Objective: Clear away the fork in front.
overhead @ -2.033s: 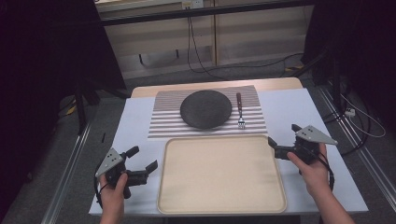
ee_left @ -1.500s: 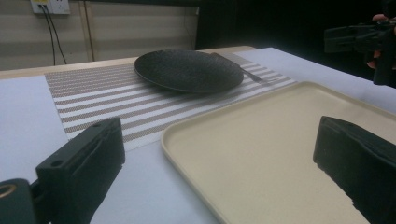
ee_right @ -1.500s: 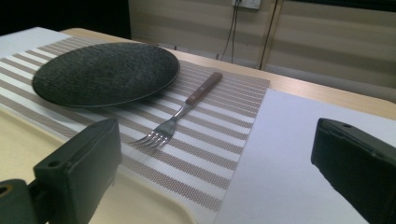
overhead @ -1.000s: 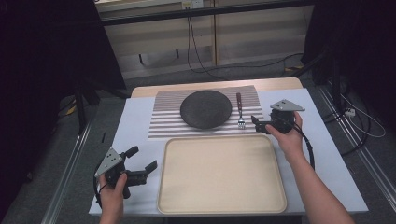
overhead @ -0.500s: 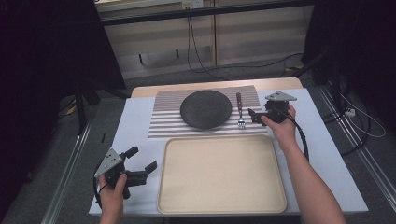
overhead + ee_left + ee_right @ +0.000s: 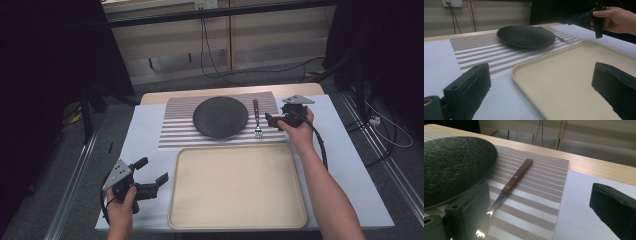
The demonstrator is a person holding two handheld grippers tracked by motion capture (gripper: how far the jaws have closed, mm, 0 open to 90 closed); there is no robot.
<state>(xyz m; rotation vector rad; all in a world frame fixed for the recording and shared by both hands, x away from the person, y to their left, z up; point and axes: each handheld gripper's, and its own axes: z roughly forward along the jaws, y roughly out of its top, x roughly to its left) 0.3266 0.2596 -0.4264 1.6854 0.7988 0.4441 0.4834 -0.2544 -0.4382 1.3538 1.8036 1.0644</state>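
Right gripper (image 6: 270,120) is held low just beside the fork (image 6: 257,118), jaws spread wide, nothing between them yet. The fork lies flat on the striped placemat (image 6: 180,131), right of the dark plate (image 6: 220,116) and close to its rim, wooden handle pointing away from the person, tines toward the tray (image 6: 237,186). In the right gripper view the handle (image 6: 517,177) runs diagonally between the near jaw and the far one, w/ the metal neck passing just by the near jaw. For a clean pick, the jaws are best brought astride the wooden handle, not the thin neck, which would likely slip or pivot. Approach should be kept low & square across the handle, since a flat fork leaves little to get under; the plate rim is to be avoided on the near side. Closing should be done only once the handle is centred. Left gripper (image 6: 150,179) is parked near the tray's left edge, jaws wide apart too, empty, well clear of the work.
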